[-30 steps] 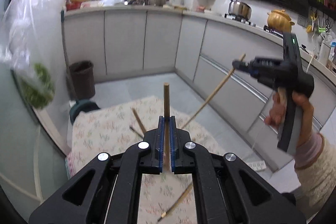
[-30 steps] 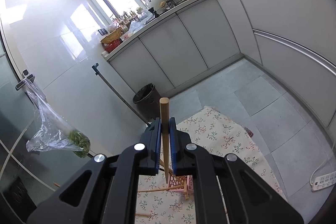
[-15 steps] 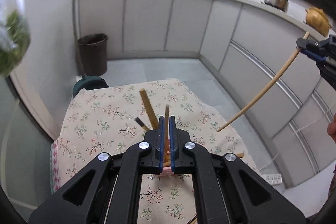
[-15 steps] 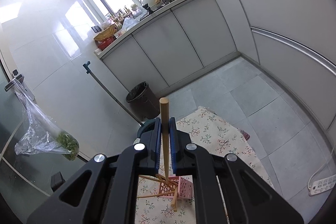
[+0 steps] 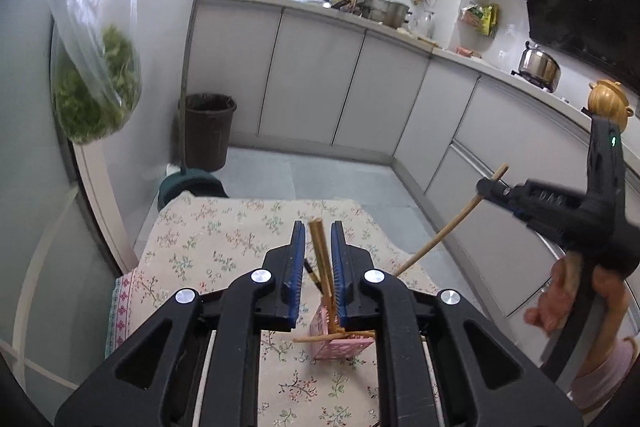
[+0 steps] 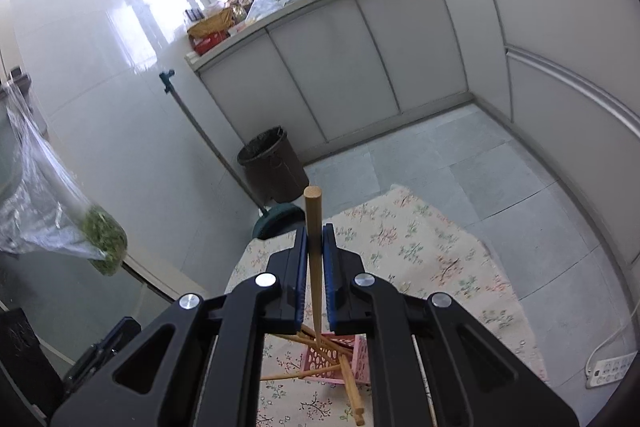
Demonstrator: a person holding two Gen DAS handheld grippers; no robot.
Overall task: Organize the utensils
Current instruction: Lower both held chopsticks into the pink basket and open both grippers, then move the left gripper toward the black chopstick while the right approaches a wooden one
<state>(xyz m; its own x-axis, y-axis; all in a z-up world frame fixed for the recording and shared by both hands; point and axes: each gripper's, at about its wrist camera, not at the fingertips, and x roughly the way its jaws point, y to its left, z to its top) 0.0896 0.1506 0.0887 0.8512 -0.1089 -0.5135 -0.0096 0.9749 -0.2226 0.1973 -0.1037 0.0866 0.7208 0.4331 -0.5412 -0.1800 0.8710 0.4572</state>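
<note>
Chopstick (image 6: 313,251) stands pinched between the fingers of the right hand-held gripper (image 6: 314,259), its long axis running along them, blunt end up and forward, tip down toward the pink basket (image 6: 352,361) below. The left hand-held gripper (image 5: 316,259) is spread, straddling untouched chopsticks (image 5: 320,259) leaning upright in that basket on the floral-clothed counter (image 5: 224,243).

Wood, plastic and printed cloth

The slim pale wooden chopstick (image 6: 313,259) looks smooth and matt between the matt black plastic right claw (image 6: 314,263), whose pads are ribbed blue; the left claw (image 5: 316,267) has the same finish. The pink perforated plastic basket (image 5: 320,341) is faintly glossy. The floral cream cloth (image 5: 224,247) covering the counter looks soft and matt.
</note>
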